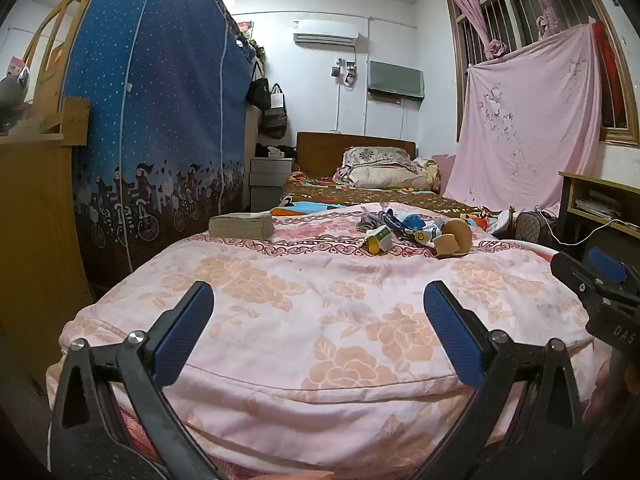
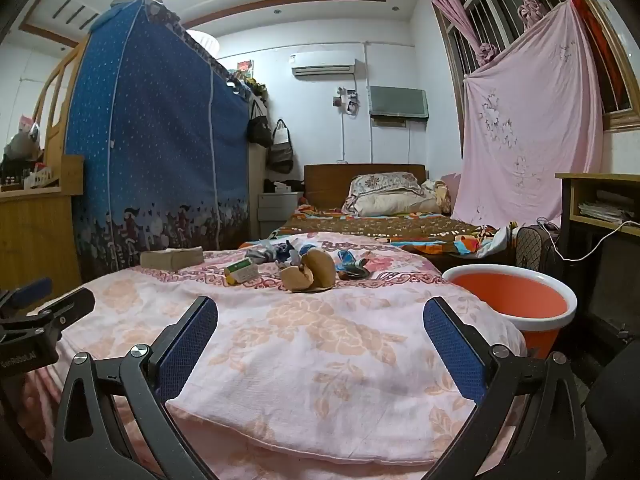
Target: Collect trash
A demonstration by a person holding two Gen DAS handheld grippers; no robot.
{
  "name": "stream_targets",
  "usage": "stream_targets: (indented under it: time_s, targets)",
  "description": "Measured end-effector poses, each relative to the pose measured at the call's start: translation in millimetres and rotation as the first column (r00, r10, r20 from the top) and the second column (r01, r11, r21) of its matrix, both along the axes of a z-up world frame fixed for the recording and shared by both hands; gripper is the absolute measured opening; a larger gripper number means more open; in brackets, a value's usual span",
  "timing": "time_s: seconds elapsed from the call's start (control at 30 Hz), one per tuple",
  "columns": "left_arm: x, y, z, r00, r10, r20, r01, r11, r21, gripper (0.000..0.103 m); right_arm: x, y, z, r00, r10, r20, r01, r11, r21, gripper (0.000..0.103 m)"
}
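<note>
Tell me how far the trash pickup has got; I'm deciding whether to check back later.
Nothing looks done: the orange basin beside the bed looks empty. Nothing is in hand: left gripper and right gripper are both open over the quilt. Left: the whole trash pile, with its crumpled brown paper and green-white carton.

A quilt (image 2: 304,336) covered the near bed (image 1: 320,432). On its far part lay a heap of trash (image 2: 304,270), with a book (image 2: 172,258) to its left. A bucket (image 2: 516,304) stood just beside the bed's right edge. Behind lay a second bed (image 2: 384,226) with pillows (image 2: 388,196); a wardrobe (image 2: 160,140) stood left, a desk (image 2: 600,200) right.
</note>
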State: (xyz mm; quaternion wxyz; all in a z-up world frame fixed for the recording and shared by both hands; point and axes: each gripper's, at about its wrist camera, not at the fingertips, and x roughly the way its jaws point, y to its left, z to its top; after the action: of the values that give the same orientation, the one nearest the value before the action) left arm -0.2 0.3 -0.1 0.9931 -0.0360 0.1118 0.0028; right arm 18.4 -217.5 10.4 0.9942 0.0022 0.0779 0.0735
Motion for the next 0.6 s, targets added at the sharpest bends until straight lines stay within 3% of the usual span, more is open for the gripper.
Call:
stream_targets:
  time_s: [0.6]
  targets:
    - [0.2, -0.2, 0.1, 1.000, 0.000, -0.004, 0.000, 1.000, 0.008, 0.091, 0.0, -0.1, 0.4, 1.000, 0.000, -0.003, 0.000, 1.000, 0.008, 0.103]
